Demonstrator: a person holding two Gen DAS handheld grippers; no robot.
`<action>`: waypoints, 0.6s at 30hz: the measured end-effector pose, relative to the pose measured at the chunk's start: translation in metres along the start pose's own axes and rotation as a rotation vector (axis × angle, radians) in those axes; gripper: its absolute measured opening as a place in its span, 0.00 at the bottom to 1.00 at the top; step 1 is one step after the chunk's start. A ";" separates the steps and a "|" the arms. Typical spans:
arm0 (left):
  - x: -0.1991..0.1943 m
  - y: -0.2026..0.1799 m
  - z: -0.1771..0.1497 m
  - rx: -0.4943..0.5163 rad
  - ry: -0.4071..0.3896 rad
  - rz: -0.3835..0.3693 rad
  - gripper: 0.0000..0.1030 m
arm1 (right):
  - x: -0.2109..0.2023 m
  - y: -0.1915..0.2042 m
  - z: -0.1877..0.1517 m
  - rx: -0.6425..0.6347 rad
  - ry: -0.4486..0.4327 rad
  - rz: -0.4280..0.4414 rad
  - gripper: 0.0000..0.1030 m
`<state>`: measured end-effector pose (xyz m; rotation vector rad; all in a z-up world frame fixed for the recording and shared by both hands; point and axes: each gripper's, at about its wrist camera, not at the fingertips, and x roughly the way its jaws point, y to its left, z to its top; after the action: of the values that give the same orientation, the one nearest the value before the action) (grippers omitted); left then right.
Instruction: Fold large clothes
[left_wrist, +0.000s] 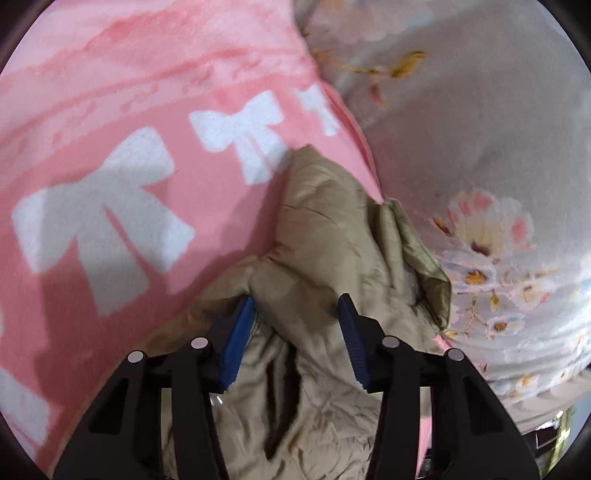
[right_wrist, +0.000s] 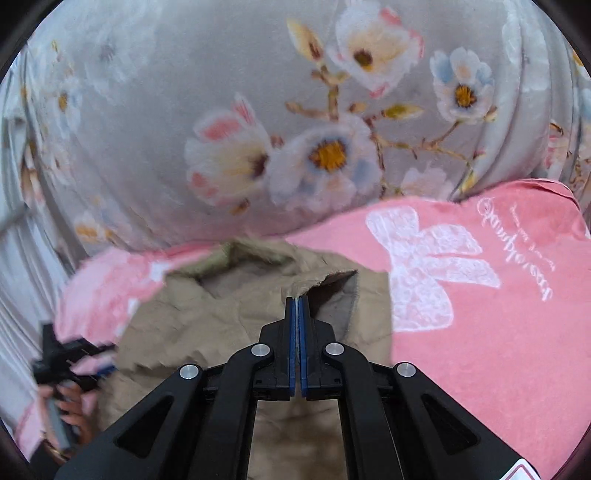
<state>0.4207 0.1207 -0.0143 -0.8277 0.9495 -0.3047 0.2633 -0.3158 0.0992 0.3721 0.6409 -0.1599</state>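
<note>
Here, a tan garment (left_wrist: 325, 229) is seen crumpled on a pink blanket (left_wrist: 110, 92) printed with white bows, beside grey floral bedding (right_wrist: 184, 92). A fold of the garment is bracketed by the parted blue pads of the left gripper (left_wrist: 297, 306). An edge of it is pinched tightly by the right gripper (right_wrist: 297, 301).

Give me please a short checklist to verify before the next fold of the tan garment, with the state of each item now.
1. Right gripper shut on the tan garment: ok, its edge is pinched.
2. Left gripper gripping: not ok, jaws open around a bunched fold.
3. Garment flat: not ok, crumpled.
4. Garment lies on pink blanket: ok.
5. Whole garment outline visible: cannot tell.
</note>
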 end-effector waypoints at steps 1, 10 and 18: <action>-0.006 -0.005 -0.004 0.025 -0.008 -0.012 0.44 | 0.006 -0.003 -0.003 0.001 0.015 -0.001 0.01; 0.013 -0.010 -0.021 -0.028 0.096 -0.053 0.45 | -0.021 0.003 0.035 -0.018 -0.068 0.063 0.01; 0.006 -0.004 -0.008 0.058 -0.101 0.144 0.06 | 0.011 -0.005 -0.003 -0.054 0.034 -0.014 0.01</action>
<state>0.4181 0.1105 -0.0170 -0.7110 0.8964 -0.1643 0.2692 -0.3197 0.0884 0.3188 0.6801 -0.1491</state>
